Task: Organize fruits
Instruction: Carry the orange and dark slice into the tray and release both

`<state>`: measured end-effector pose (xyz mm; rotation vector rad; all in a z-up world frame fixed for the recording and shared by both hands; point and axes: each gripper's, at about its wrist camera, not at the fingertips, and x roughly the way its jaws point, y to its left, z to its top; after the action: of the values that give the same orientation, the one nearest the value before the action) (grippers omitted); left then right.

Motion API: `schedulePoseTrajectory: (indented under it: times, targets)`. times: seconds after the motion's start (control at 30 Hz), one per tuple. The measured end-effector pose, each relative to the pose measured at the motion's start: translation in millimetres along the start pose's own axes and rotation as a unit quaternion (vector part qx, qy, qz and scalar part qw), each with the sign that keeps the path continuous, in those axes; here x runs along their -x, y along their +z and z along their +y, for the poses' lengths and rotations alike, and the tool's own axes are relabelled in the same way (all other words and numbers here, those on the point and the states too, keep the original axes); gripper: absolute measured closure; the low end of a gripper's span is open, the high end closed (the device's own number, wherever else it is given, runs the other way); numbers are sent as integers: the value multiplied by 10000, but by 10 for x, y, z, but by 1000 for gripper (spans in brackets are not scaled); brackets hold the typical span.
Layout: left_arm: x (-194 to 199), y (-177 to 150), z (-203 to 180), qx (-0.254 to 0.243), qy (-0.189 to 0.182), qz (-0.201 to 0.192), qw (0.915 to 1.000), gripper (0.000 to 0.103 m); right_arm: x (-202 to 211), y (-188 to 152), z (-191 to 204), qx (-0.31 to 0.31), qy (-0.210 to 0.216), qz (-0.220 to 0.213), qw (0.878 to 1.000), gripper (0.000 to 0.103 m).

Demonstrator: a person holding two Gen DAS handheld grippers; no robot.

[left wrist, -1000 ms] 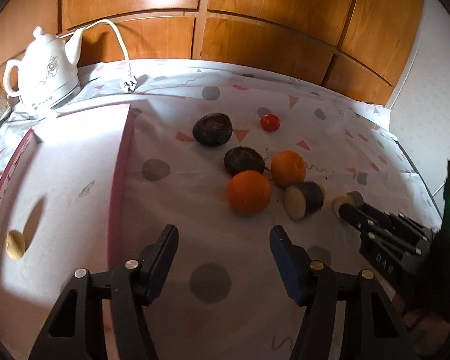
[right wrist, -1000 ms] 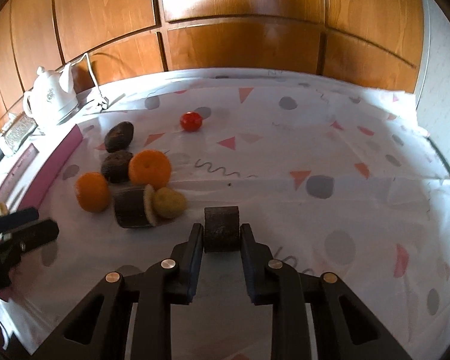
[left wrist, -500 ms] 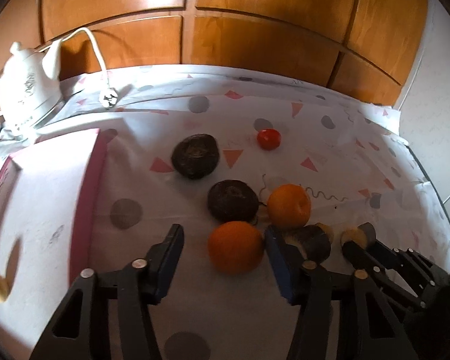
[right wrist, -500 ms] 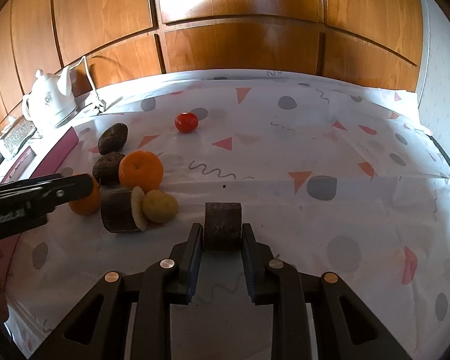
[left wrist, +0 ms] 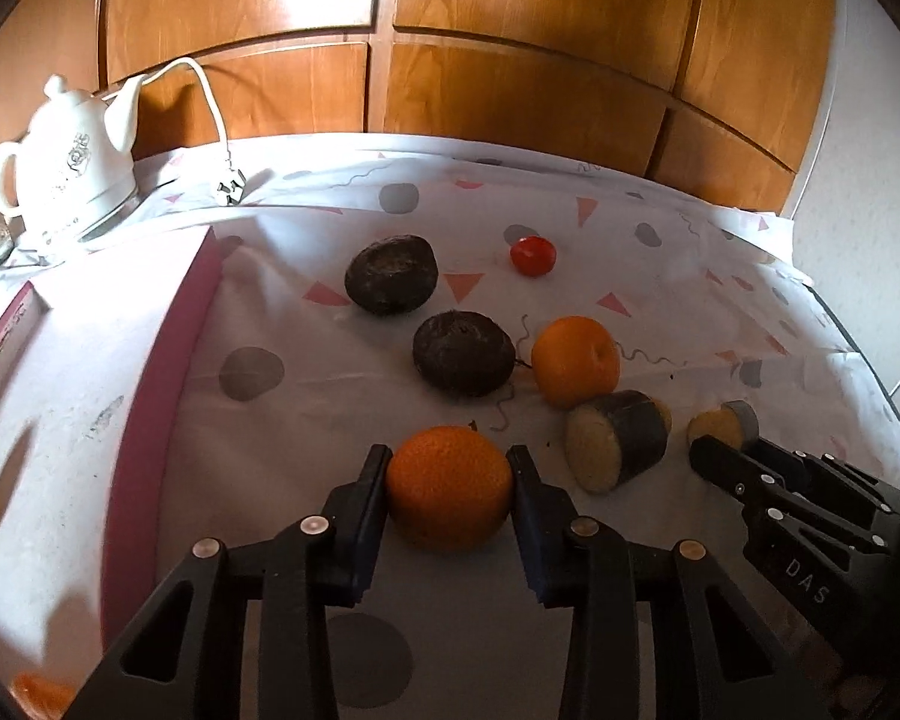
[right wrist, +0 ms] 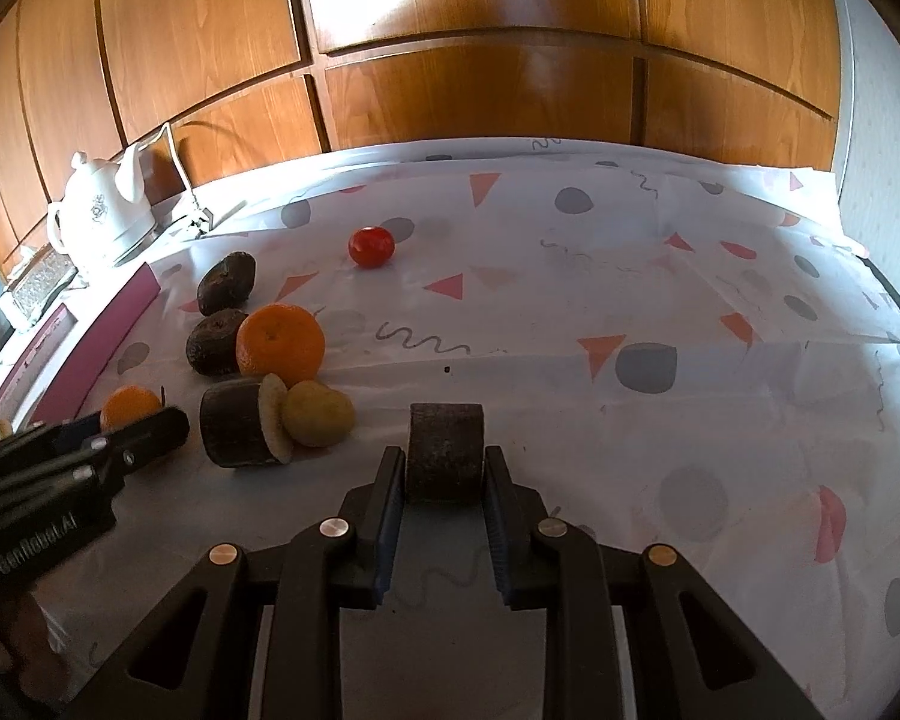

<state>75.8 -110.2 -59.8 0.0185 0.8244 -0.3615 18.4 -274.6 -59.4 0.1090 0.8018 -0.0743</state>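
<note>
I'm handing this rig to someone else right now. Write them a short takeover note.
Left claw: closing around the near orange, pads at its sides.
Right claw: shut on a dark cut chunk.
On the cloth: second orange, two dark round fruits, a tomato, another cut piece.
Pink-edged tray at left holds little.
Left: move everything over.

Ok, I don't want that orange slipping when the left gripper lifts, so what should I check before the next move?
1. Orange centred between the left gripper fingers: ok.
2. Left jaws fully clamped: not ok, closing on it now.
3. Neighbouring cut dark piece apart from the orange: ok.
4. Right gripper shut on its dark chunk: ok.
5. Right gripper clear of the left one's lift path: ok, it sits off to the side.
6. Pink-edged tray has room: cannot tell.
</note>
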Motion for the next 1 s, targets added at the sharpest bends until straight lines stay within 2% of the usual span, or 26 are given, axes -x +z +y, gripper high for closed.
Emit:
schedulePoseTrajectory:
  times: [0.3,0.73,1.0]
  targets:
    - [-58,-9,-52,-160,154,21,9998,64,-11,1,14,7,-28,37,10000,77]
    - [-65,-27,-53,-157,162,-36,9997,62,-16,1,27,42,-75,35,10000,77]
    - [-54,-13,-54,-189,159,4,9997,65,-14,0,58,134,-170,30,9998,78]
